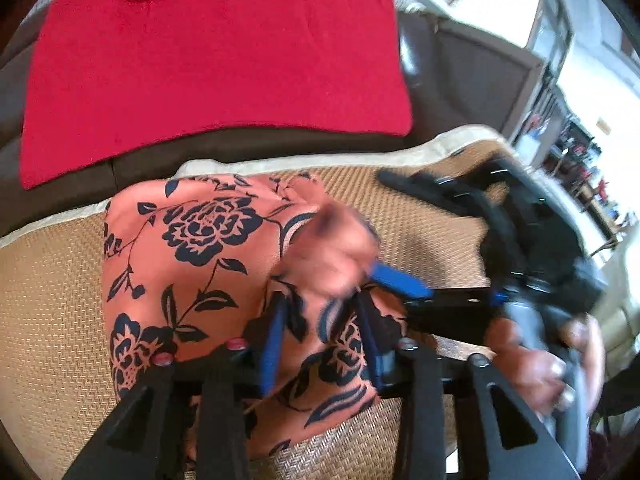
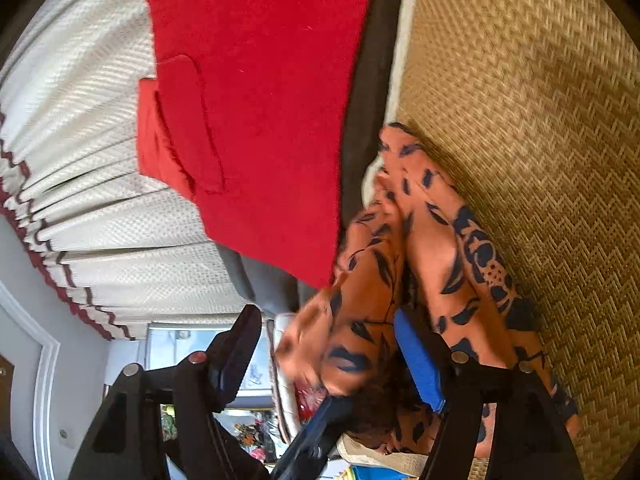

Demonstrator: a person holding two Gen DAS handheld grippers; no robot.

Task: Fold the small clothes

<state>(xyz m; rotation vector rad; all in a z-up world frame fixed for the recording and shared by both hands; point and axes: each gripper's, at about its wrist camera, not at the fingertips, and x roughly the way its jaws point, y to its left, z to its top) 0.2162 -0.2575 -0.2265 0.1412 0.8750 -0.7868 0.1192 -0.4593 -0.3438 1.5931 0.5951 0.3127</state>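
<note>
Well, my left fingers (image 1: pixel 272 344) point down over the salmon-orange cloth with the dark navy flower print (image 1: pixel 192 248), which lies on the woven straw-coloured mat with a cream border (image 1: pixel 48 300). The two blue pads stand apart, with printed cloth showing in the gap. I see neither pad pinching it, so I read this pair as open and holding nothing. Just ahead of them a raised fold of the same cloth is smeared by blur.

From the left wrist view I also see my other tool come in from the right, my hand (image 1: pixel 548 364) wrapped round its handle. One of its blue pads sits against that blurred fold, and its other black finger lies well clear over the mat.

The right wrist view is rolled onto its side. There my right fingers (image 2: pixel 420 364) stand wide apart. The bunched flowered cloth rests against the blue pad, and the other finger is off it with the room behind. So this pair is open too, gripping nothing.

Only the left view shows the cloth's flat spread part. Only the right view shows the pleated cream curtain with a dark red zigzag trim (image 2: pixel 80 128). Both show the red knitted cloth with a sewn-on patch (image 1: pixel 216 64), lying flat on a dark brown surface (image 1: pixel 248 146) beyond the mat.
</note>
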